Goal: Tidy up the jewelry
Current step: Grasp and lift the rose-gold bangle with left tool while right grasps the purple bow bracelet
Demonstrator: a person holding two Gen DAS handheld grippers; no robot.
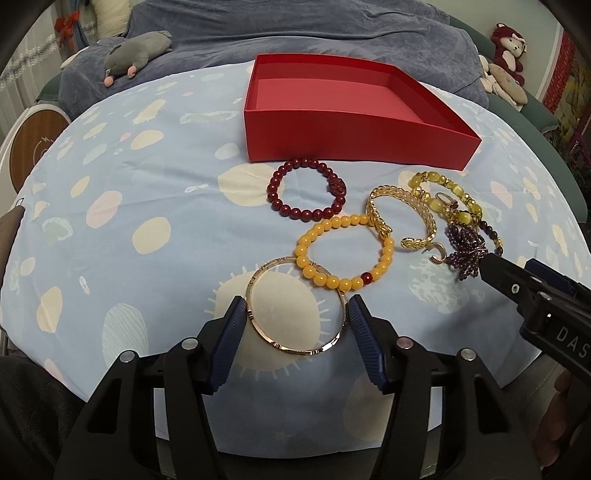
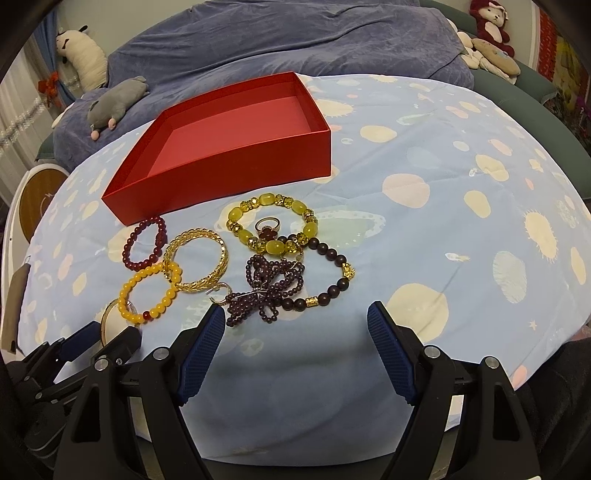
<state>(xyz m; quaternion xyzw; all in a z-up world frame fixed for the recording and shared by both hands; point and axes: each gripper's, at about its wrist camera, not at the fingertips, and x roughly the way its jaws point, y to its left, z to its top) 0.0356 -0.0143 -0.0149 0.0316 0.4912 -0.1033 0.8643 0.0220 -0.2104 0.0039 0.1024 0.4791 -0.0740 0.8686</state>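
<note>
An empty red box (image 1: 354, 136) (image 2: 236, 162) stands on the blue spotted cloth. In front of it lie a dark red bead bracelet (image 1: 306, 190) (image 2: 144, 242), a yellow bead bracelet (image 1: 343, 251) (image 2: 149, 291), a gold woven bangle (image 1: 402, 218) (image 2: 197, 266), a green bead bracelet (image 2: 273, 223), a ring (image 2: 266, 229), a purple bead cluster (image 1: 463, 251) (image 2: 266, 291) and a dark bead bracelet (image 2: 328, 273). My left gripper (image 1: 295, 317) is open, its pads on either side of a thin gold bangle (image 1: 295, 306). My right gripper (image 2: 295, 325) is open just before the purple cluster.
A blue blanket (image 1: 295, 33) is bunched behind the box. A grey plush toy (image 1: 138, 50) lies at the back left, more plush toys (image 1: 508, 55) at the back right. A round wooden item (image 1: 33, 144) stands off the left edge.
</note>
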